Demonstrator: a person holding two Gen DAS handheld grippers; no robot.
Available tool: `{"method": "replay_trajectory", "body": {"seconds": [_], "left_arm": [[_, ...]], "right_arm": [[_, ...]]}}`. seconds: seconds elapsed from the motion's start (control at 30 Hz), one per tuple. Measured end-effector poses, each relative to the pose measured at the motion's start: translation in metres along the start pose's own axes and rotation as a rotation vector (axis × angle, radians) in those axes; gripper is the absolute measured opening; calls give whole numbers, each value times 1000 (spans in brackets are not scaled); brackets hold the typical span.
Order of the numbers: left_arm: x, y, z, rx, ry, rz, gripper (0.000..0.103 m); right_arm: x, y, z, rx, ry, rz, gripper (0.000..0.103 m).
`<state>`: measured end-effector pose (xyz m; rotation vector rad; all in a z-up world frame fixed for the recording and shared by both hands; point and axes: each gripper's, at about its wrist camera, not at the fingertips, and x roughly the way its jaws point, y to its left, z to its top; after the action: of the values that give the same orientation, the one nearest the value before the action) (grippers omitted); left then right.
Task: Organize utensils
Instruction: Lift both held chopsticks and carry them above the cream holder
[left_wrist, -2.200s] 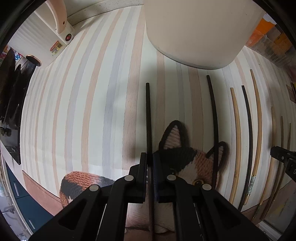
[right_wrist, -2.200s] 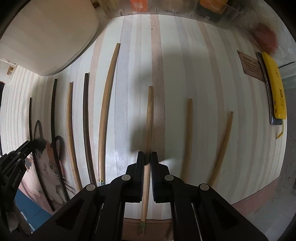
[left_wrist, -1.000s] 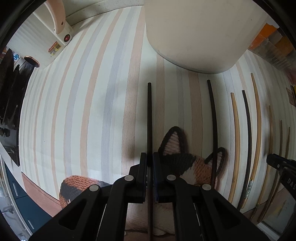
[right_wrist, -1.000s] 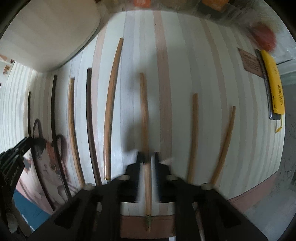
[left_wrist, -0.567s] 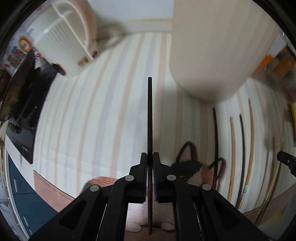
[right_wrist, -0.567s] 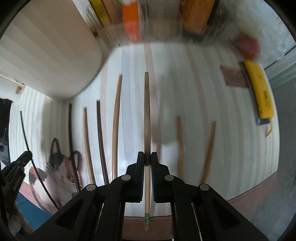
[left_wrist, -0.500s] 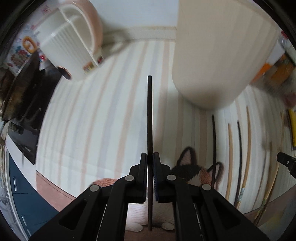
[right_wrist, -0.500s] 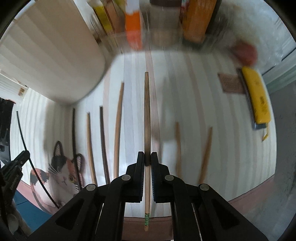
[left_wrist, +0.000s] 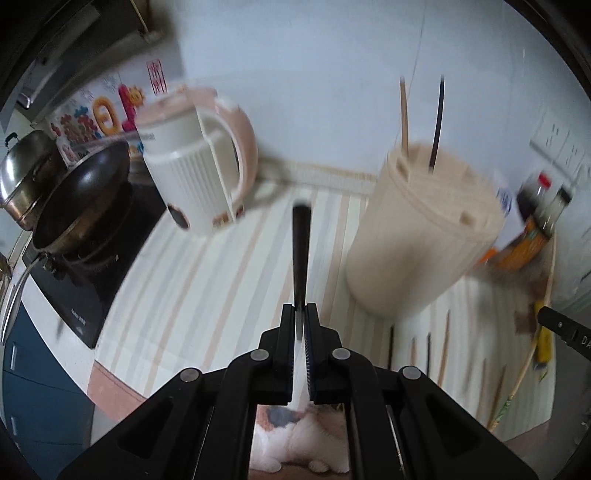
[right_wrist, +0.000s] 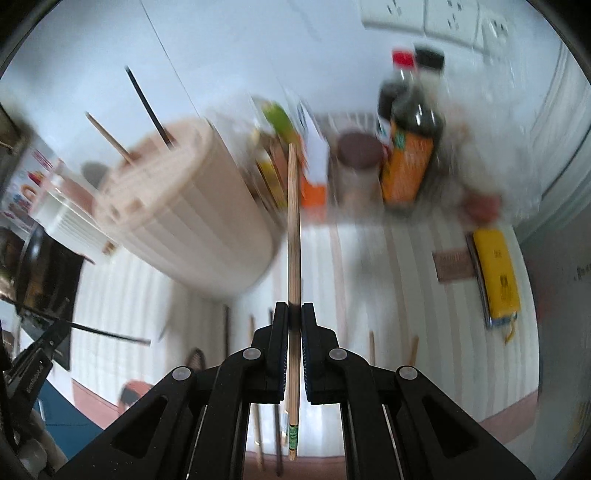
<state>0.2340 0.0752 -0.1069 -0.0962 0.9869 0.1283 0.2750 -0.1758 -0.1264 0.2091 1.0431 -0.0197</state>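
Trouble would most likely come at the holder: the left tool (left_wrist: 300, 314) is clamped on a black chopstick (left_wrist: 301, 254) and the right tool (right_wrist: 294, 314) on a bamboo chopstick (right_wrist: 293, 236), both sticks raised off the striped table (left_wrist: 192, 288) and pointing ahead along the fingers. Each is gripped well back from its far tip, so the long free end could swing or pivot in the pads as the hand turns, and miss the small holes in the top of the beige chopstick holder (left_wrist: 421, 236). A tip landing on the lid instead of in a hole could push the stick back through the grip or knock it loose. The two sticks already standing in the holder (one pale, one black) could also be struck on the way in. With both hands heading for the same holder, the tools could crowd each other; the left one shows at the lower left of the right wrist view. More chopsticks lie on the table beside the holder.

Writing is mostly lost to blur. The kettle (left_wrist: 195, 173) carries a small label I cannot read, and the colourful sign behind the pan has red characters, too smeared to make out. The bottles' (right_wrist: 410, 122) orange labels are equally unreadable.
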Motion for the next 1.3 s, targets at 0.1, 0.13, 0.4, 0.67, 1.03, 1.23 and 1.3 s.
{"method": "replay_trajectory", "body": {"seconds": [0.1,0.13,0.4,0.67,1.03,1.23,1.3], "left_arm": [[-18,1,16,-14,-52,-20,2],[-24,0,23,-18,-68,-29,2],[-87,0,74,-74,-174,-153,2],[-115,-29,123,-56,-244,-243,2],[-84,-71,179,-18,-239,-240,0],[-65,-75,190,-1,-223,-216,0],[-55,-70,188,-9,-201,-211,1]], "right_arm": [[-19,8,18,-8,-48,24,7],[-25,11,26,-11,-64,31,7],[-68,21,87,2,-183,107,7],[-84,34,148,28,-280,180,7],[-43,56,199,60,-364,222,7],[-23,60,212,52,-390,225,7],[-18,61,213,53,-393,233,7]]}}
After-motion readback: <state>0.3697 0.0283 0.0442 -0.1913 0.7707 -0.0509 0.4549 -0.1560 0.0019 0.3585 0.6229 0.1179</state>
